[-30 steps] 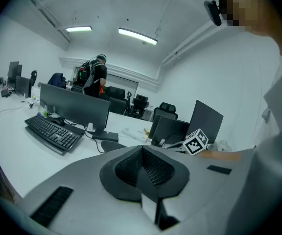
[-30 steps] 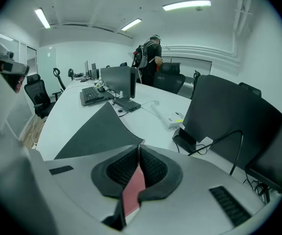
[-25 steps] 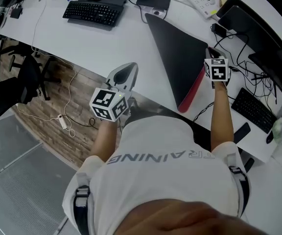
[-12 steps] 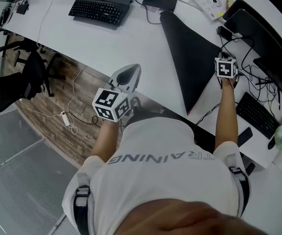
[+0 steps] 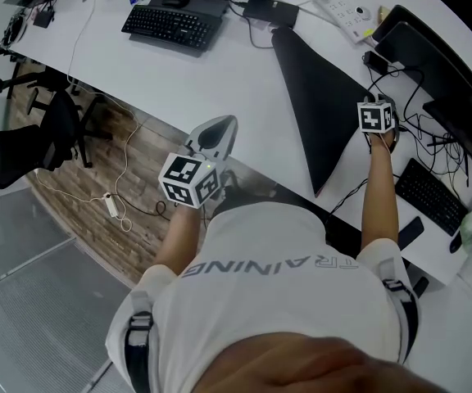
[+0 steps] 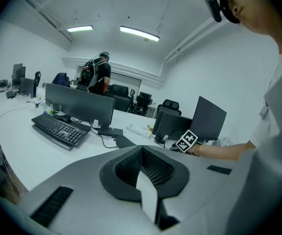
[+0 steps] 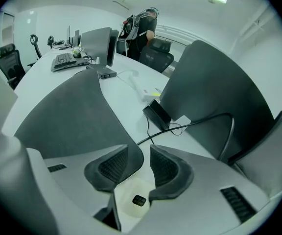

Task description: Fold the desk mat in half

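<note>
The dark desk mat lies flat on the white desk as a folded, long wedge. My right gripper sits at the mat's right edge, its marker cube just beside it. Its jaws have just been opening and now stand apart. The mat's edge runs under the gap by the left pad, and neither pad presses on it. My left gripper hovers at the desk's near edge, well left of the mat, its jaws closed tip to tip with nothing between them.
A black keyboard and a small black box lie at the back. To the right are monitors, a power strip, cables and a second keyboard. An office chair stands on the floor at left.
The mat's near end, lifted and showing red underneath a second ago, now lies flat and dark. The right gripper moved right and away along the mat's edge. The left gripper stayed put.
</note>
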Motion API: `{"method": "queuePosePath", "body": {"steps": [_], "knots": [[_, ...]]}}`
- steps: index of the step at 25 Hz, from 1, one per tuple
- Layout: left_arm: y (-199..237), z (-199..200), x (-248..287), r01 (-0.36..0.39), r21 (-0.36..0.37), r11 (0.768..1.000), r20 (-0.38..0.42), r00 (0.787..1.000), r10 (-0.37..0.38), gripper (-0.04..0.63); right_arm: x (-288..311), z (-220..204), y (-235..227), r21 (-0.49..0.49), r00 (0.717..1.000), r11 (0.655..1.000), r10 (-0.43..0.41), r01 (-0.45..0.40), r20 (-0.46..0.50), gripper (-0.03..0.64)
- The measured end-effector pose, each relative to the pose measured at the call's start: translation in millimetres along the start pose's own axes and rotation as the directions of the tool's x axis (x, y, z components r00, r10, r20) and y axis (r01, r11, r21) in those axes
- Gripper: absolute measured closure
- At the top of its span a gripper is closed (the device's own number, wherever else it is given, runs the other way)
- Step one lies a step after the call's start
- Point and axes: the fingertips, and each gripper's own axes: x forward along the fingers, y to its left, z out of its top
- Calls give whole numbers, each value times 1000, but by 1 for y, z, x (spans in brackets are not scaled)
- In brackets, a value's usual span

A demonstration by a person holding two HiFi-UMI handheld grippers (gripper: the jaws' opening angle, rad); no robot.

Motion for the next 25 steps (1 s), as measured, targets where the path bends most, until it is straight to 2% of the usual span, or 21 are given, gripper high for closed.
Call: {"method": "queuePosePath", "body": {"steps": [5,11,14,19,25], "knots": [[-1,4,-9,26,12,1000,18,1000,-26,568,-42,24,7,35,995,999,-7,4,95,453],[-3,22,-19,80,40,996,56,995,-82,568,-111,55,30,114,970,993,-3,-26,242,453],[-2,33,-24,110,59,992,77,990,-114,568,-146,67,43,160,950,986,1,-54,312,454],[1,48,-31,144,94,985,100,983,-153,568,-200,80,53,200,910,980,-81,-2,407,501],[5,65,-41,188,122,975,128,971,-203,568,-256,84,58,305,854,952,-174,19,490,579]]}}
